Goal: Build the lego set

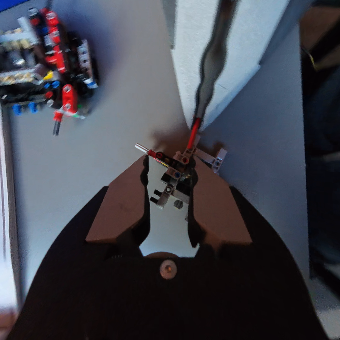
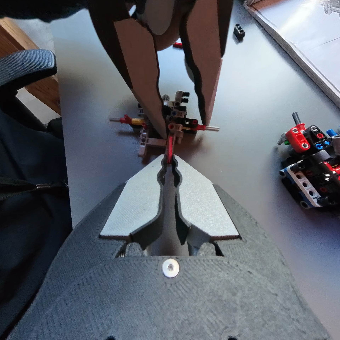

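On a pale grey tabletop (image 1: 119, 92), left wrist view: the brown-fingered left gripper (image 1: 170, 161) stands apart, straddling one small, light, pin-jointed grey-and-black plastic brick assembly (image 1: 174, 176) at frame centre. Right wrist view: the silver-fingered right gripper (image 2: 169, 158) is clamped on its stiff red axle (image 2: 170, 147); one larger brick model (image 2: 312, 165) sits at right.
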### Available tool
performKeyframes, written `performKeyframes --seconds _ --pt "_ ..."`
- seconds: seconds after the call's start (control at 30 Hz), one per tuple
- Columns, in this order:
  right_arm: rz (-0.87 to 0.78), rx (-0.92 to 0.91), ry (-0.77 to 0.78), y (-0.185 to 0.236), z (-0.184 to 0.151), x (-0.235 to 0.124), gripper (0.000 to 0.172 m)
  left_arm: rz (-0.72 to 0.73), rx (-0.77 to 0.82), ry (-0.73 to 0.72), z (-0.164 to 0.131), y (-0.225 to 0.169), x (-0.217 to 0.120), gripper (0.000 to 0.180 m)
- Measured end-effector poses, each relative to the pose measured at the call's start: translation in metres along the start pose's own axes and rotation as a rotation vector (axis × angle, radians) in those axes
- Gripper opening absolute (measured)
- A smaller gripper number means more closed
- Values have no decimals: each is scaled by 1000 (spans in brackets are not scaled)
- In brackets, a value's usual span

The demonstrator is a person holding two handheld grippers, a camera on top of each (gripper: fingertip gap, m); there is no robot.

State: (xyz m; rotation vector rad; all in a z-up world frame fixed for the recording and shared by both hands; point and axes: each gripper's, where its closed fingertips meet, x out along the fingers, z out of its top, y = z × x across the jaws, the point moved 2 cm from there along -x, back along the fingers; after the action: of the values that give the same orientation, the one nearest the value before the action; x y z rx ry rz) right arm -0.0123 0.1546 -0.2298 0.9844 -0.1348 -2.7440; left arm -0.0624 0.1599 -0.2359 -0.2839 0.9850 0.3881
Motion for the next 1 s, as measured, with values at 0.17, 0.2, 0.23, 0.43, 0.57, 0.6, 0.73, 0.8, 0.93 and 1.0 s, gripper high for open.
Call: performKeyframes --seconds 0.17,0.2,0.23,0.43,0.57,0.6,0.73,0.8,0.93,1.0 --pt "-27 -25 21 -5 0 5 2 183 -171 -105 -3 -1 -4 37" --pt "-24 -23 18 -5 2 5 2 197 -175 -118 -4 -1 -5 37" --pt "-27 -23 15 -6 3 6 2 203 -188 -133 -5 -2 -6 37" --pt "-46 -49 26 -9 6 11 2 156 -256 -147 -11 -5 -9 51" --pt "-49 -57 35 -11 5 13 2 124 -248 -143 -17 -4 -26 47" --pt "-50 -55 31 -12 5 13 2 100 -238 -133 -20 -4 -30 47" --pt "-20 -35 8 -10 7 9 2 8 -120 -114 -25 -6 -34 42" --pt "11 -23 10 -5 7 10 2 -4 -52 -89 -25 -5 -29 41" --pt "-21 -39 42 -3 5 10 2 -57 19 -92 -18 -11 -20 31" --pt "-26 -40 48 -3 5 8 2 -71 27 -105 -16 -11 -19 29"
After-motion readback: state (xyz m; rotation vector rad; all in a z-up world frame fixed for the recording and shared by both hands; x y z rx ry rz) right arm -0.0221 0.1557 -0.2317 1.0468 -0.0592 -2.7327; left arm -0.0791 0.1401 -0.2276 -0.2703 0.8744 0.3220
